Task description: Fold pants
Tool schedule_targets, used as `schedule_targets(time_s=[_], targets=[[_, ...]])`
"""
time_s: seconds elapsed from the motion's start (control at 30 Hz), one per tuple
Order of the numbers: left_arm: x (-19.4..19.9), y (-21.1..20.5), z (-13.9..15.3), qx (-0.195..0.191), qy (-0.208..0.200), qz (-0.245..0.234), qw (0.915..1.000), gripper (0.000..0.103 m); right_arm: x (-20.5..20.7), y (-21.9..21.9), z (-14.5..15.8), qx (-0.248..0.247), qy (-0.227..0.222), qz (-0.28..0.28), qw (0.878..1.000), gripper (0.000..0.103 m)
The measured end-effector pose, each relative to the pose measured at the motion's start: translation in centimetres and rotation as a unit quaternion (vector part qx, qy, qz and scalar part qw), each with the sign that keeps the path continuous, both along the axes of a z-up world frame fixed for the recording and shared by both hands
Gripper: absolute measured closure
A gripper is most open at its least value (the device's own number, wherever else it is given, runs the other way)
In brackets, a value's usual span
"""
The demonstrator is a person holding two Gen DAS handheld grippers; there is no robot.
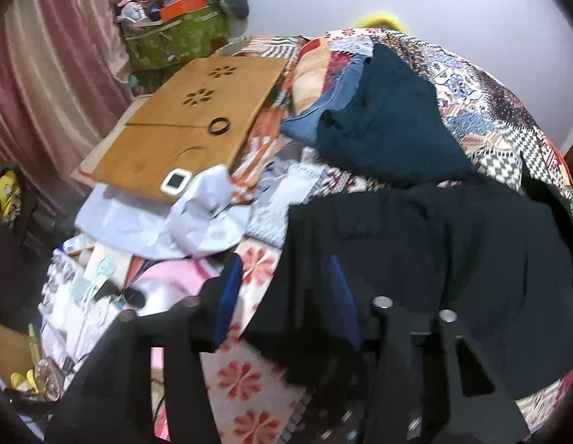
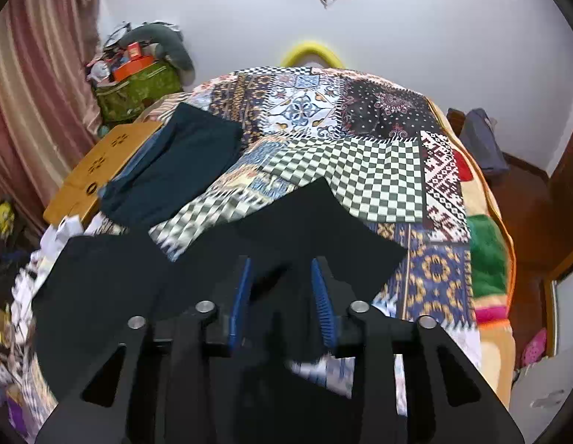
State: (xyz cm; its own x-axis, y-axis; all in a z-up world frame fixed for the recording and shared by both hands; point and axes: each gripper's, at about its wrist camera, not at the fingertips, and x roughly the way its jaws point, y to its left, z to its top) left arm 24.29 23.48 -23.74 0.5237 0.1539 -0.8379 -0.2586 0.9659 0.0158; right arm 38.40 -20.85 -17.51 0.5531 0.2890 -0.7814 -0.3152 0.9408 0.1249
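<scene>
The black pants (image 2: 145, 281) lie on the bed (image 2: 378, 170) at 6 o'clock, half folded. Right gripper (image 2: 280, 281) fingers stand apart over the cloth; left gripper (image 1: 282, 296) fingers also apart, holding nothing. Next: pinch an edge.

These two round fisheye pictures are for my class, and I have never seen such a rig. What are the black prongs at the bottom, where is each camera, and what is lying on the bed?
No robot here: a person holds a two-fingered gripper in each hand, with a camera on each looking forward along its fingers.

The left gripper is seen in the left wrist view, the right gripper in the right wrist view. The prongs are those fingers, with blue pads.

Both views look over a bed with a patchwork quilt. On it lie black pants, the garment to fold, and a dark teal garment farther back. A wooden lap table sits at the left.

Both grippers are open, their fingers either side of the black cloth.
</scene>
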Motion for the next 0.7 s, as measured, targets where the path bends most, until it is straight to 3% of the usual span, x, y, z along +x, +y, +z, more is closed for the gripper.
schedule_targets(time_s=[0.23,0.5,0.7], targets=[[5.9,-2.5,-1.1,0.001,0.01,-0.042,0.9991,0.034,7.1,1.1,-3.1,0.019,0.057,-0.01,0.998,0.063],[10.5,-4.2,-4.0,-0.005,0.037,-0.063,0.9973,0.033,14.2,2.6,-8.1,0.023,0.113,-0.028,0.993,0.063],[10.9,-5.3,-5.6,0.005,0.052,-0.081,0.9953,0.033,16.7,2.5,-11.6,0.051,0.152,-0.06,0.985,0.063]])
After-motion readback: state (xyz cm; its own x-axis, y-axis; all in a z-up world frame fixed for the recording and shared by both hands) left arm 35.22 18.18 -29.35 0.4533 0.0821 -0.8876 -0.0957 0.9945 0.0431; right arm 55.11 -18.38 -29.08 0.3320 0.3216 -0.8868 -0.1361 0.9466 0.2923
